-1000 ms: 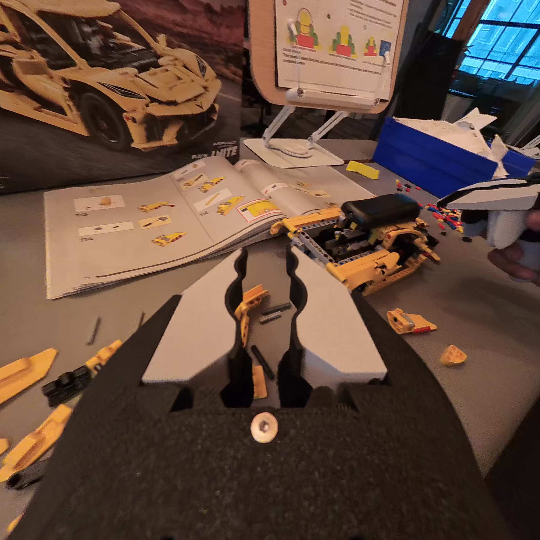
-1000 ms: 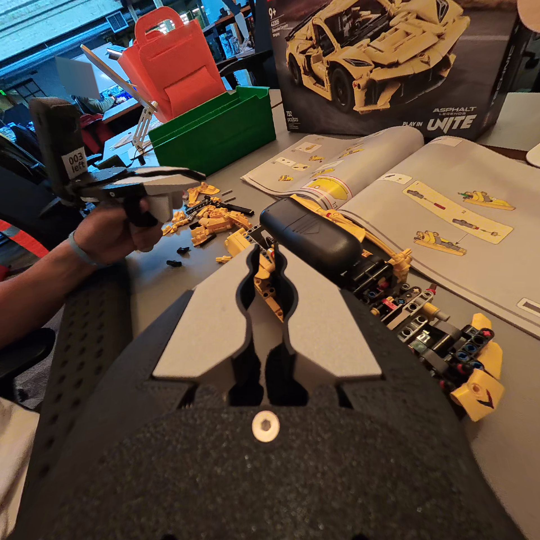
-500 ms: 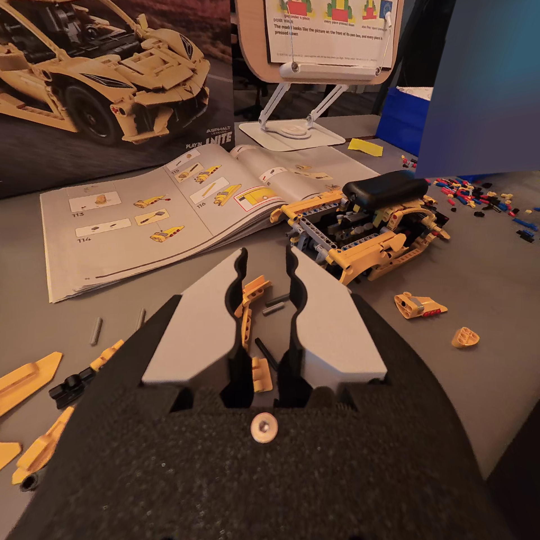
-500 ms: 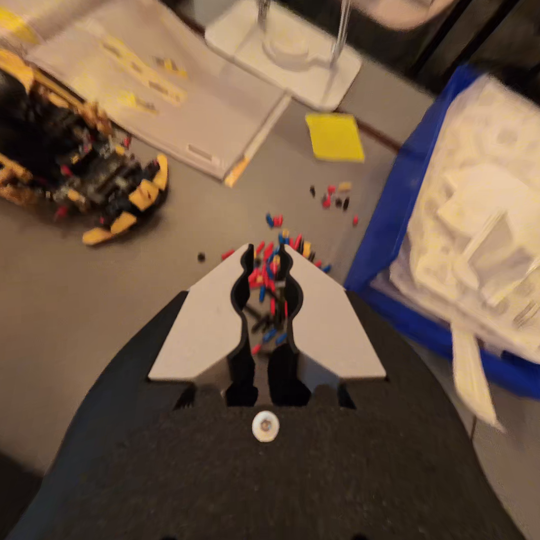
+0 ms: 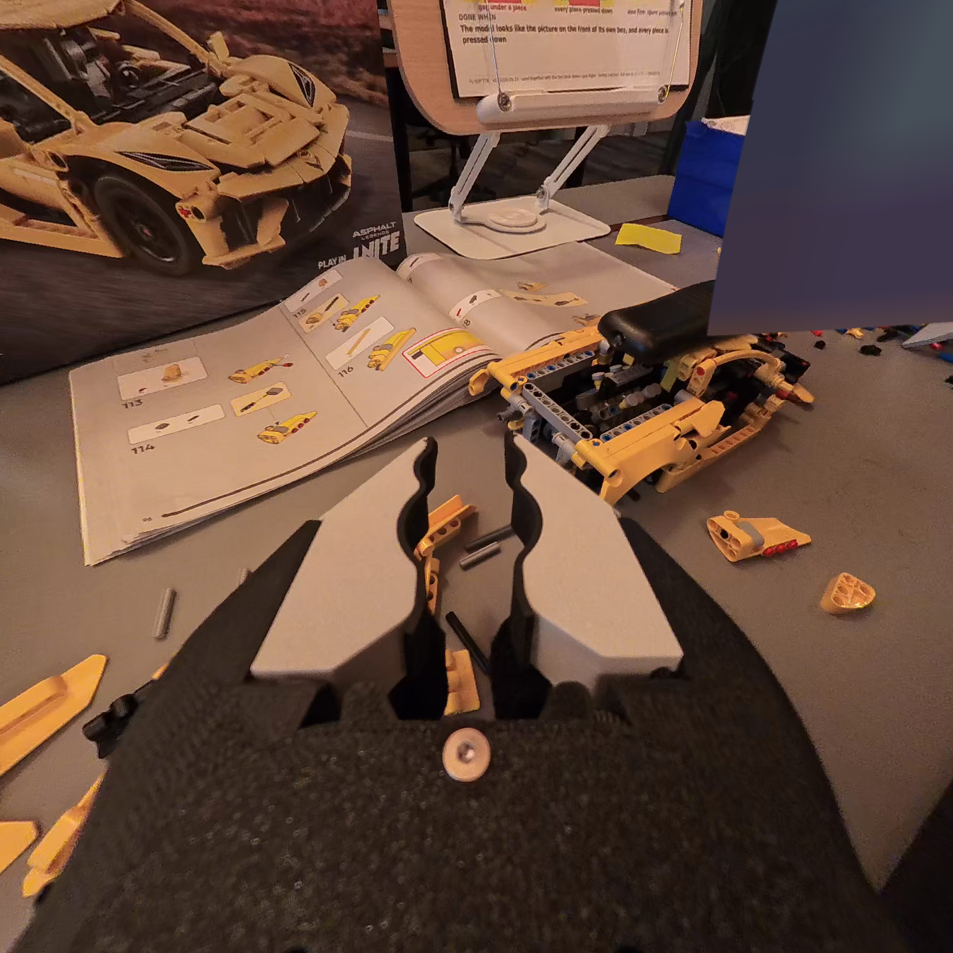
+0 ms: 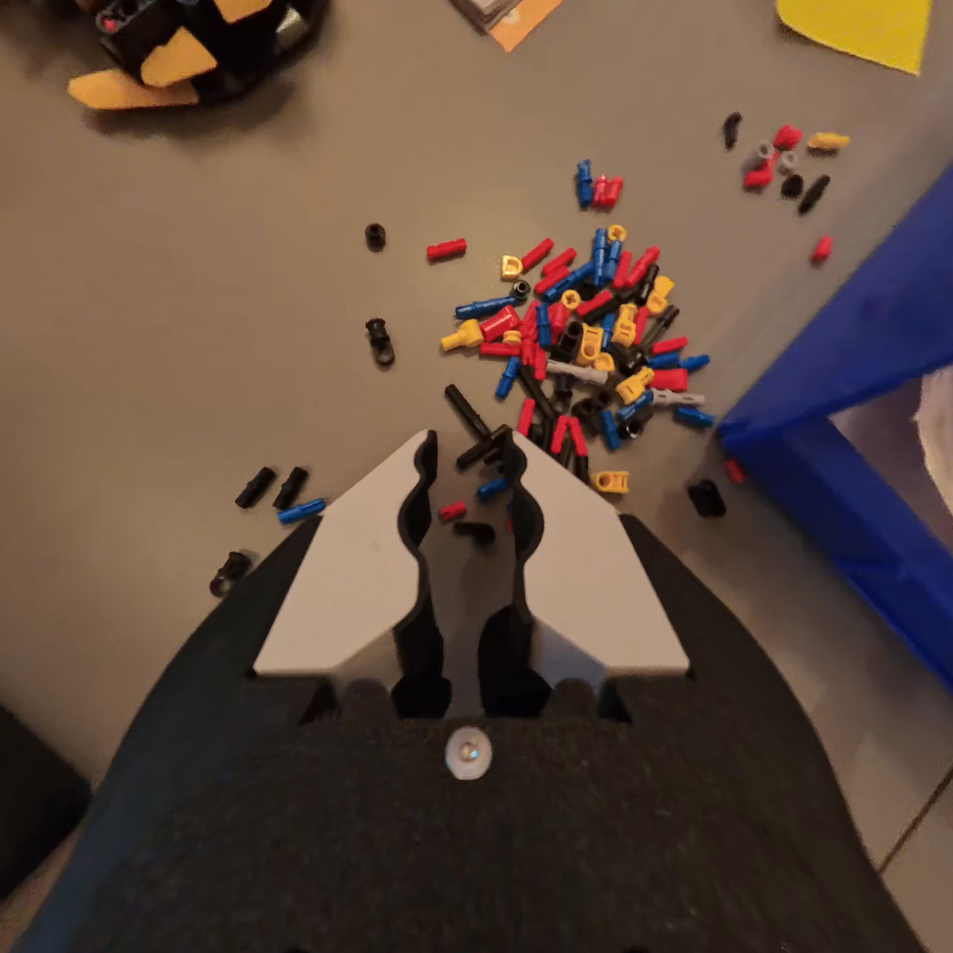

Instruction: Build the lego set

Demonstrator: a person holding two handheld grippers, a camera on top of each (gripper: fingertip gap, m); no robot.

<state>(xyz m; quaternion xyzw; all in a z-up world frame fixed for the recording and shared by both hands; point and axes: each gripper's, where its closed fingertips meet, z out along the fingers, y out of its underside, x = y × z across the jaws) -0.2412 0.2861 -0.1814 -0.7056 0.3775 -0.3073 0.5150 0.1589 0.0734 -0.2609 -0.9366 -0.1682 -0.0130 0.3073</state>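
Grey jaws, black body, silver screw (image 5: pixel 466 754)

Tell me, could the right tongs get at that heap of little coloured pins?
Probably yes: the right tongs hang open just short of the pin heap, with only loose pins on the table between.

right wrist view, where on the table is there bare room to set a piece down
Bare grey table lies between the half-built car and the pile of small pins, with only stray black pins. It is crowded from that pile to the blue bin.
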